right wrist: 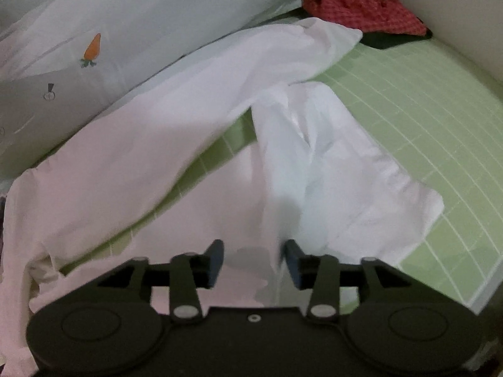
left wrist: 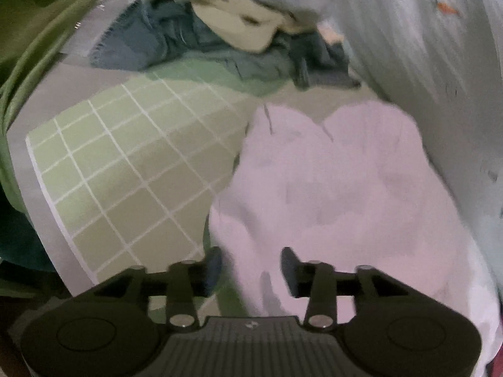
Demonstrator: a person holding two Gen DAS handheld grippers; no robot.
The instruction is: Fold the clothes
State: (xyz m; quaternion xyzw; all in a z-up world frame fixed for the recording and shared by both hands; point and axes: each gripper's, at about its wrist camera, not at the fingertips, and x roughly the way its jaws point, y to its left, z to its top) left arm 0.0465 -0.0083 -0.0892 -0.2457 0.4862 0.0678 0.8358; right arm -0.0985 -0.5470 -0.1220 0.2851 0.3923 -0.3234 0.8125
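Note:
A white garment (left wrist: pixel 330 188) lies crumpled on a green grid cutting mat (left wrist: pixel 125 163). My left gripper (left wrist: pixel 251 267) is open just above its near edge, with cloth showing between the fingers. In the right wrist view the same white garment (right wrist: pixel 195 125) spreads across the mat (right wrist: pixel 424 110), one long part running to the far right and a folded flap (right wrist: pixel 330 172) lying in the middle. My right gripper (right wrist: pixel 253 260) is open right over the cloth, holding nothing.
A pile of blue and cream clothes (left wrist: pixel 220 40) sits at the far side of the mat. A pale printed sheet with a carrot motif (right wrist: pixel 94 47) lies along the left. A red checked garment (right wrist: pixel 361 9) sits at the far right corner.

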